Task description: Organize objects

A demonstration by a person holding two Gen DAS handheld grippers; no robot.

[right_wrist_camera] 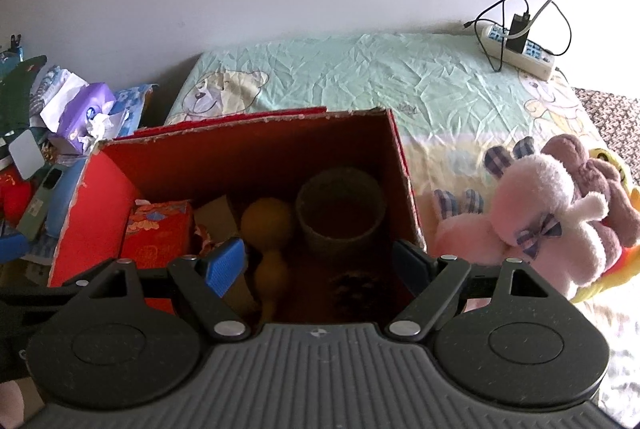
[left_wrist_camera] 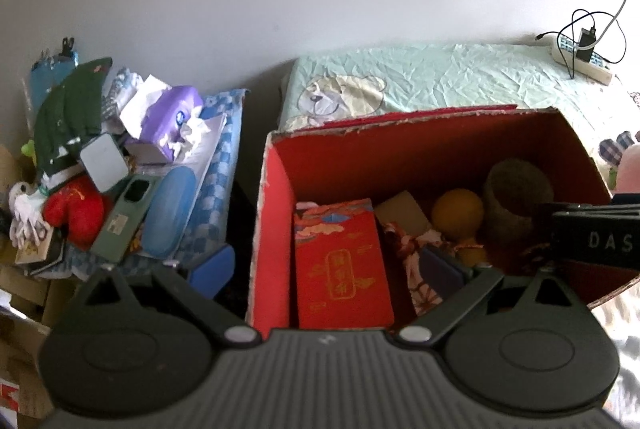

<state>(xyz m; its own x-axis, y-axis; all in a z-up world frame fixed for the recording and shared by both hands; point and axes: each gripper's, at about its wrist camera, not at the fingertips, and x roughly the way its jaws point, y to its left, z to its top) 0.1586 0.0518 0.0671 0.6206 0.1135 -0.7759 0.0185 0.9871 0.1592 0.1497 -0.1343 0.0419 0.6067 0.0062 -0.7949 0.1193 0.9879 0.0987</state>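
Both grippers hang over the open red cardboard box (right_wrist_camera: 256, 157) on the bed w/ the pale green bear-print sheet (right_wrist_camera: 360, 77). Left gripper (left_wrist_camera: 328, 271): fingers spread wide, nothing between them, one blue pad outside the box's left wall, the other over the contents. Right gripper (right_wrist_camera: 320, 263): fingers also wide apart & empty, over the near right part of the box.

In the box, left to right: flat red packet w/ gold print (left_wrist_camera: 342, 265), tan card piece (left_wrist_camera: 402, 211), floral cloth bundle (left_wrist_camera: 416, 257), orange gourd-shaped item (right_wrist_camera: 267, 225), round dull-green felt-like cup (right_wrist_camera: 340, 213) in the far right corner. Something dark lies near the cup; too dim to tell what.

Still loose, so prob. the next candidates: pink plush rabbit (right_wrist_camera: 536, 221) just right of the box on the bed, leaning on a brown plush (right_wrist_camera: 592, 181) & a yellow one (right_wrist_camera: 616, 165). Far left, a heap apart from the box: purple tissue pack (left_wrist_camera: 172, 121), red plush toy (left_wrist_camera: 76, 209), green phone-shaped case (left_wrist_camera: 124, 217), blue oval case (left_wrist_camera: 172, 209).

Handling guess: the rabbit looks light, soft, squashy, not fragile or slippery. Best pinch is across the body or neck at the checked bow; an ear or arm would just dangle & swing. Right gripper is nearest. The brown plush touches it, so it may drag along. Extension strip w/ cables (right_wrist_camera: 520, 49) sits far right, well clear.
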